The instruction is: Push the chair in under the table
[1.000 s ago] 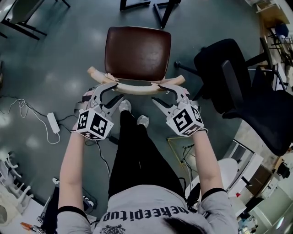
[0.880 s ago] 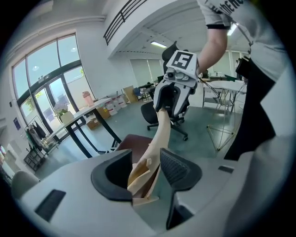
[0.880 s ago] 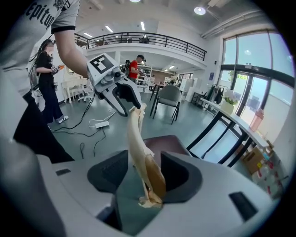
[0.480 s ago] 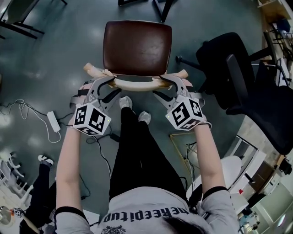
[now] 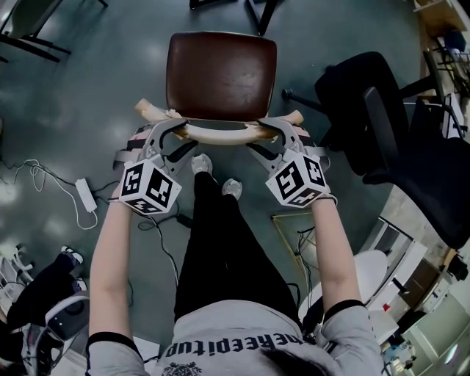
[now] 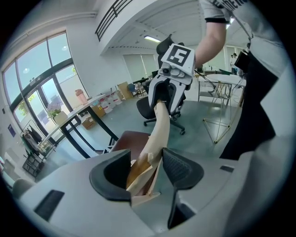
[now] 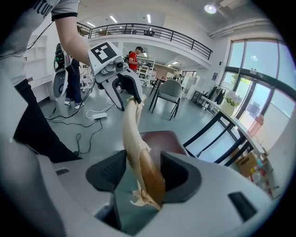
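Cream wood rail (image 5: pixel 220 134) on the back of the chair (image 5: pixel 220 92) is where both grippers are: left gripper (image 5: pixel 183 136) round its 9 o'clock end, right gripper (image 5: pixel 257 137) round the 3 o'clock end. Both sets of jaws have just been opening and now stand wide. The rail sits loose between them, not pinched (each gripper view shows a gap beside the wood).

The brown seat (image 5: pixel 220 62) is at 12 o'clock from the person, out on the floor. The table legs (image 5: pixel 263 18) show just past it at the top of the head view, so I'd say it isn't properly tucked in yet.

If it were me I wouldn't bother clamping. Just rest the jaws against the rail and shove towards 12 with both sides even — lean harder on one and the chair will swing. Go slow so the legs don't catch, and aim the seat between the table legs. The office chair (image 5: pixel 382 125) at 2 o'clock is well apart, no worry there.

Containers: only some cardboard boxes (image 6: pixel 96 112) over by the windows in the left gripper view — can't tell what's in them.
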A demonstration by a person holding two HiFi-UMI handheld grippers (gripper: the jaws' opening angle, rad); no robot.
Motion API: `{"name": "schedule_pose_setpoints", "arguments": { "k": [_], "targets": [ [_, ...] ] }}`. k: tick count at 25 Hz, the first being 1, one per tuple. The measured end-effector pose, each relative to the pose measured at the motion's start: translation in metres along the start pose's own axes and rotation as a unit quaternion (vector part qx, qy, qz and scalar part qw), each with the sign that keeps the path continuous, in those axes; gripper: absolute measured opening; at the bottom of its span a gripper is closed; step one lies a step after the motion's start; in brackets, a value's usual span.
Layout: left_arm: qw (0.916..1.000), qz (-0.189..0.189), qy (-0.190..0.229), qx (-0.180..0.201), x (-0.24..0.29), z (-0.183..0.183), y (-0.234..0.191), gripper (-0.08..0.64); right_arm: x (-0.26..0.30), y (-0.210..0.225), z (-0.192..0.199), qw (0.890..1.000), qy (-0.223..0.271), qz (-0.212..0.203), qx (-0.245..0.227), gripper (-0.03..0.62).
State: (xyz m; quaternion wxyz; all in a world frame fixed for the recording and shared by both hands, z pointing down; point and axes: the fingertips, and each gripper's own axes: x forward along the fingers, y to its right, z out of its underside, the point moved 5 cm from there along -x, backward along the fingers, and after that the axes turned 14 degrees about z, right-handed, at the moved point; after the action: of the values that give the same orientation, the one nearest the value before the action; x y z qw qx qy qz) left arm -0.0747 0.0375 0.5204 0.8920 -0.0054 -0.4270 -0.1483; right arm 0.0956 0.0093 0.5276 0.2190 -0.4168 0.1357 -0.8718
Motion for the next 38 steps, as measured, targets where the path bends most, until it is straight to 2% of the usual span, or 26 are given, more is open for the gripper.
{"name": "schedule_pose_setpoints", "arguments": {
  "k": [11,29,38],
  "targets": [
    [0.9998,0.015,0.007,-0.010,0.001,0.000,-0.003,0.218,-0.001,0.002,0.001,1.000,0.011,-0.003,0.000,0.235],
    [0.9999,0.009,-0.002,-0.010,-0.003,0.001,-0.035,0.227,0.014,0.022,-0.010,1.000,0.020,0.010,0.004,0.233],
    [0.9999,0.011,-0.001,-0.008,-0.004,0.007,-0.037,0.232,0.017,0.017,-0.012,0.999,0.027,0.020,-0.005,0.229]
  ]
}}
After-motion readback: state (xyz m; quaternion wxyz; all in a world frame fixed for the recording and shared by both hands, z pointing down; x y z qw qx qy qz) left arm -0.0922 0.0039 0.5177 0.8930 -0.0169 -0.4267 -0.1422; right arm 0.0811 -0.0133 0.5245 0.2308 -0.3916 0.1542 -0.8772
